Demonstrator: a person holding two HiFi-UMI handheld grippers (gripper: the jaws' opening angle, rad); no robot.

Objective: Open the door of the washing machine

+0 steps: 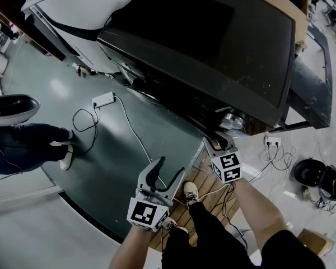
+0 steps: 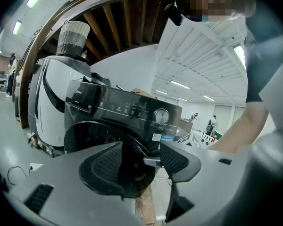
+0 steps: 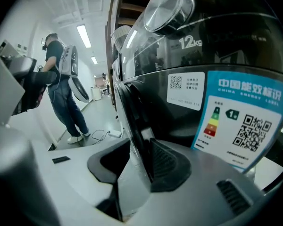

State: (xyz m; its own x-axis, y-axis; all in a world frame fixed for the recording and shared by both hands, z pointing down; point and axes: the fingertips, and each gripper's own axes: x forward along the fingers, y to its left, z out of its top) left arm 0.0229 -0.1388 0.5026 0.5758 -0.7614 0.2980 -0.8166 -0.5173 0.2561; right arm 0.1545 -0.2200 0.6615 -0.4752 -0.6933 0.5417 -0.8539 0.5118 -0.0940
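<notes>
Jaws of the right gripper (image 3: 139, 160) stand apart astride the free edge of the door (image 3: 132, 102), at the front of the washing machine (image 1: 213, 43). One ribbed pad lies against the edge or just beside it, the other is clear of it, so no clamp is made yet. Jaws of the left gripper (image 2: 141, 163) are likewise apart and hold nothing; it hangs in front of the washing machine, well apart from the door, which sits shut in the front panel. Probable failures: the door's rim is smooth, glossy and curved, so pads that bite only its outermost lip are likely to slide off once the pull begins. A pull not square to the hinge would likely twist the rim out of the grip. A catch that gives way suddenly could swing the door out toward the left gripper and the person's legs. The cabinet is dark and glossy, with a flat top. Its panel carries a round metallic dial (image 2: 161, 116), and a paper energy label (image 3: 240, 121) is stuck on the front beside the door. The door is a round, dark, bulging glass port in a thick ring. The pads are black, wedge-shaped and finely ribbed, on matt grey bodies. A wooden slatted platform (image 1: 207, 186) lies on the floor before the washing machine.
</notes>
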